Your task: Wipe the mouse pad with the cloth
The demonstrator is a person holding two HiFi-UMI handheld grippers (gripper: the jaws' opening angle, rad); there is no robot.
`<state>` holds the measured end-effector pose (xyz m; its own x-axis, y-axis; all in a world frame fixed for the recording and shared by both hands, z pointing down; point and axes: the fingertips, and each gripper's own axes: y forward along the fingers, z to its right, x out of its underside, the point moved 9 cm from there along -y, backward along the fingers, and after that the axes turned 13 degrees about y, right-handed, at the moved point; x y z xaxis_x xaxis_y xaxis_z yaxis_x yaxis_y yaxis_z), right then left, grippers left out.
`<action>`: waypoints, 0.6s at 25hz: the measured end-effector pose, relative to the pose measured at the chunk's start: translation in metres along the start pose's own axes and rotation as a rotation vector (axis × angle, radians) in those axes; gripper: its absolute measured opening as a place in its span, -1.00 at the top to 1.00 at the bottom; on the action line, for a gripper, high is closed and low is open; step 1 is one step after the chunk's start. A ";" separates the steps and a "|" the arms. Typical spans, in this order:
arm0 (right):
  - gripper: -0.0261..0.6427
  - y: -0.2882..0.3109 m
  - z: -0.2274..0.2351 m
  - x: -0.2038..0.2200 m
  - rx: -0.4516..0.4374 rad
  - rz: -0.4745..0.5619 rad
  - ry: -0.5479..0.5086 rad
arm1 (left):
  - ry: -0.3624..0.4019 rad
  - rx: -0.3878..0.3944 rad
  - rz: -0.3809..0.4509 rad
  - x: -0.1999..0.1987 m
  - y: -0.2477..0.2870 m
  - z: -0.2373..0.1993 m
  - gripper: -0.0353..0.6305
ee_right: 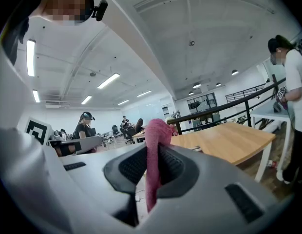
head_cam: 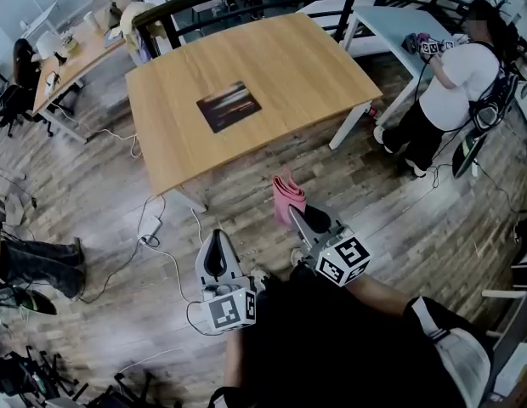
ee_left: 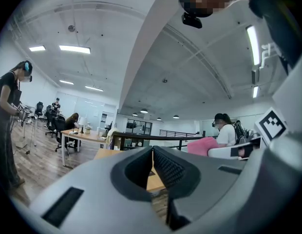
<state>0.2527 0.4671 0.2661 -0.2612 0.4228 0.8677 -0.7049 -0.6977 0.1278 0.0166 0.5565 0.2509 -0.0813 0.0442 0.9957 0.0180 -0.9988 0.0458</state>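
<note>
Desk [head_cam: 280, 53] stands ahead on the floor [head_cam: 416, 228], with the mouse pad [head_cam: 229, 106] flat on it near the middle. Left claw [head_cam: 215, 238] and right claw [head_cam: 299, 217] are side by side over the floor, before the desk's near edge. Cloth [head_cam: 288, 195] is pinched between the right claw's jaws. Second desk [head_cam: 391, 24] lies behind, right, with a person [head_cam: 450, 83] beside it. Cable [head_cam: 153, 228] lies on the floor, left of the left claw.

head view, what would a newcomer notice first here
The pink cloth stands out first, pinched in the right gripper over the wood floor, short of the table. Next comes the dark mouse pad, lying near the middle of the light wooden table. The left gripper is shut on nothing, low beside the right one.
</note>
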 end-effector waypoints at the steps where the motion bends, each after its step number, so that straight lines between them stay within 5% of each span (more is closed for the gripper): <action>1: 0.76 0.001 -0.003 0.003 0.004 0.001 0.002 | 0.001 0.001 -0.003 0.001 -0.002 -0.004 0.82; 15: 0.76 0.020 -0.041 0.028 0.081 0.034 -0.005 | -0.018 0.049 -0.012 0.022 -0.023 -0.054 0.82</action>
<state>0.2039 0.4886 0.2726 -0.2803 0.3956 0.8746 -0.6403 -0.7559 0.1366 -0.0394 0.5789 0.2678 -0.0639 0.0567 0.9963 0.0660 -0.9960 0.0609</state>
